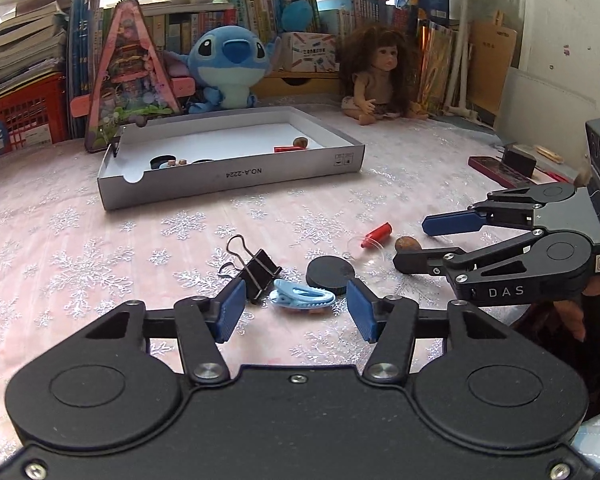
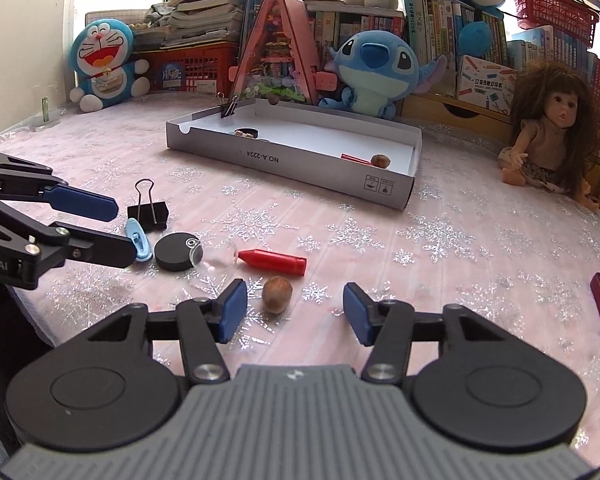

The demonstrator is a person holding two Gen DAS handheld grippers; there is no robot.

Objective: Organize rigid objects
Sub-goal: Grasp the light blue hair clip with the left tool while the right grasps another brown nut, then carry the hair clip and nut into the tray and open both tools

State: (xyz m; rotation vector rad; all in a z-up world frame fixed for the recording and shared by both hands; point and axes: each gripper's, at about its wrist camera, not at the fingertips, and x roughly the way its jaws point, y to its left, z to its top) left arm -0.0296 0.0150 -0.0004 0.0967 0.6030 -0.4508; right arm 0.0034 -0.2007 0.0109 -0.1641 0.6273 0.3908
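Note:
On the pink snowflake cloth lie a light-blue clip (image 1: 302,298), a black binder clip (image 1: 260,274), a black disc (image 1: 331,274), a clear suction cup (image 1: 364,250), a red cylinder (image 1: 376,234) and a brown nut (image 1: 408,245). My left gripper (image 1: 296,308) stands open around the blue clip, its pads clear of it. My right gripper (image 2: 295,308) is open with the nut (image 2: 277,294) between its fingers, nearer the left pad and untouched. Behind them sits a grey cardboard box (image 1: 228,176) holding another red cylinder (image 1: 288,149), a nut and small dark pieces.
A blue plush (image 1: 228,68), a triangular pink toy house (image 1: 130,80), a doll (image 1: 376,76), books and red baskets line the back. A dark red flat device (image 1: 500,170) and a black adapter (image 1: 520,160) lie at the right.

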